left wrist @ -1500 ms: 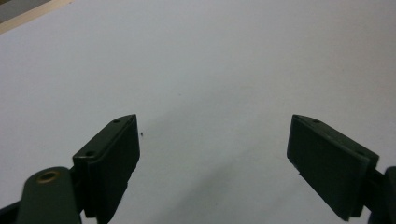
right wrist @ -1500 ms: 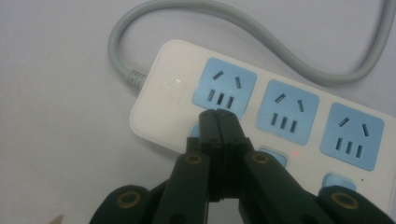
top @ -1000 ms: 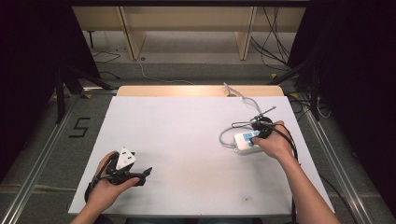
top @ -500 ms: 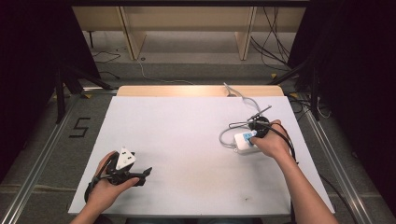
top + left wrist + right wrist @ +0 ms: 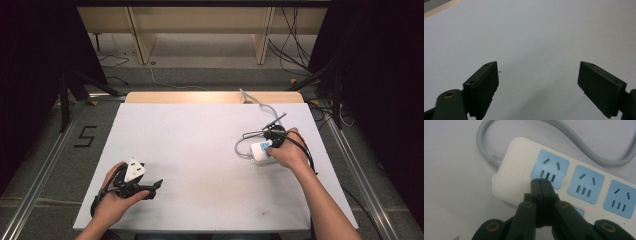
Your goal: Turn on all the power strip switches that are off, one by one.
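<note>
A: On the near left of the white counter (image 5: 200,150), what is the left claw (image 5: 539,82) doing?

B: It rests low over the bare surface. Its jaws are spread wide and nothing is between them. The person's left hand (image 5: 117,202) holds it.

A: And moving to the right?

B: On the right side lies a white power strip (image 5: 524,167) with blue sockets (image 5: 550,168), and its grey cable (image 5: 241,148) curls away to the far side. The right claw (image 5: 541,185) is above it. Its jaws are pressed together, holding nothing, and the tips sit at the edge of the first socket, near the cable end.

A: Does it touch the strip?

B: It looks like touching or almost so; I cannot say for sure.

A: What could go wrong from here?

B: I think the closed tips could slide into a socket slot if the hand pushes down at an angle. A small red light (image 5: 589,209) suggests the strip may have power. A sideways push could also move the strip on the smooth counter, because nothing holds it.
</note>
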Demonstrator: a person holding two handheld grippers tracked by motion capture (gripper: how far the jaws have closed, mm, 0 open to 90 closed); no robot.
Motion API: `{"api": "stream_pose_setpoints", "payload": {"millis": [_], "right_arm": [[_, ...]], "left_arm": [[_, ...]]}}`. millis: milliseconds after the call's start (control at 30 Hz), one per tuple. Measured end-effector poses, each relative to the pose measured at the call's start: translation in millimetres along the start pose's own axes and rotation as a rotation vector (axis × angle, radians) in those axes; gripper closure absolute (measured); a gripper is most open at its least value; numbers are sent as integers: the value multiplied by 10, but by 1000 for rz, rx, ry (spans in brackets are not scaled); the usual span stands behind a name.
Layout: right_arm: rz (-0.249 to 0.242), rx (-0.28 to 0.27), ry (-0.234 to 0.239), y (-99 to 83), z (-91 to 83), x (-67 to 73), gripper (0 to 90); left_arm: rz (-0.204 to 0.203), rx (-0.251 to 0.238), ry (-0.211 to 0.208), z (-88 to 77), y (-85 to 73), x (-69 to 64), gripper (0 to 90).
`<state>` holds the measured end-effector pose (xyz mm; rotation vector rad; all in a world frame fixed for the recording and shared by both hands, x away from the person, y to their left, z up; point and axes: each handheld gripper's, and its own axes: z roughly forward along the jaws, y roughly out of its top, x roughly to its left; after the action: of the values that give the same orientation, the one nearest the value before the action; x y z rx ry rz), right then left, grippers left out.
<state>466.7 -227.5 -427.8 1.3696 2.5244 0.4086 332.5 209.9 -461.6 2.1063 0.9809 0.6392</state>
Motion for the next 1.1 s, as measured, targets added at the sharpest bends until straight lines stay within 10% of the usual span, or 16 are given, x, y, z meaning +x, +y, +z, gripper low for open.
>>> {"api": "stream_pose_setpoints", "payload": {"millis": [1100], "right_arm": [[30,27,11,25,37,-14,900]], "left_arm": [[5,0,-4,1,3,-21,170]]}}
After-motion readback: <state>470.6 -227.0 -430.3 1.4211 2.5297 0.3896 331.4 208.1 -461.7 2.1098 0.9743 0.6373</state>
